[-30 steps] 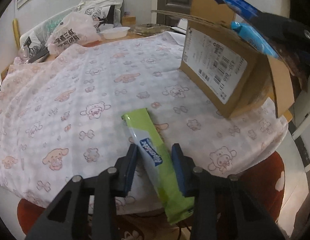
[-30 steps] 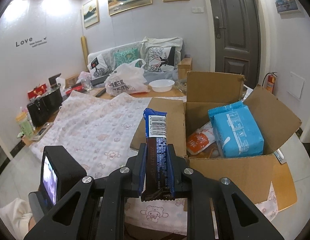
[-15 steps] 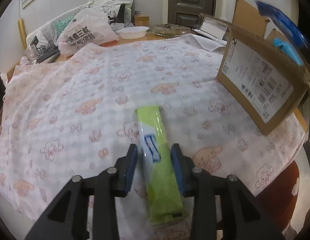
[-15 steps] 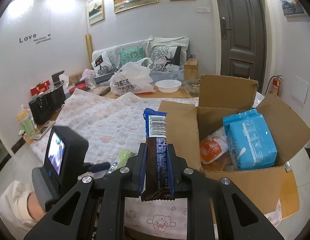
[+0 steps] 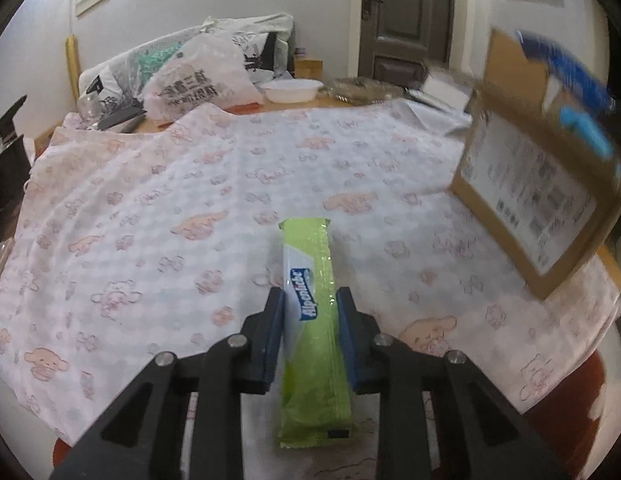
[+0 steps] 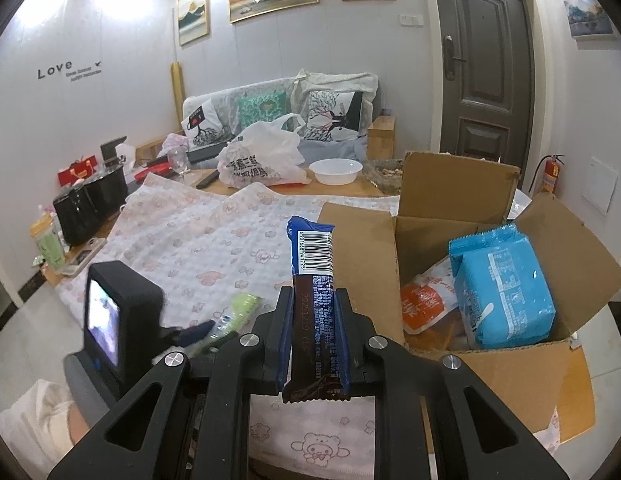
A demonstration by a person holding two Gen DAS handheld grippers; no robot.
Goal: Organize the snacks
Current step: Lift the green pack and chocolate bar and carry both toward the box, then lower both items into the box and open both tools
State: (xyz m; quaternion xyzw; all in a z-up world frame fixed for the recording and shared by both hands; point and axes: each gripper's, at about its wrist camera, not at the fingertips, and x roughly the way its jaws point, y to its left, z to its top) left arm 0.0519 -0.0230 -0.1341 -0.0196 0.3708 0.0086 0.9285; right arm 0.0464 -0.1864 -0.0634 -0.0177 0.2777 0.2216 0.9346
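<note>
A green Alpenliebe candy pack lies lengthwise on the pink cartoon tablecloth, between the fingers of my left gripper. The jaws are closing and both blue pads touch the pack's sides. From the right wrist view, the same green pack shows beside the left gripper's black body. My right gripper is shut on a blue and brown snack bar, held upright to the left of an open cardboard box. Inside the box are a light blue pack and an orange pack.
The cardboard box stands at the table's right side, near its edge. A white plastic bag, a white bowl and a wine glass sit at the far end. Black appliances stand left of the table.
The left gripper has slid along the green pack and lined up with it, and its jaws have narrowed onto the pack's sides. The right gripper still holds the bar, hardly moved.
</note>
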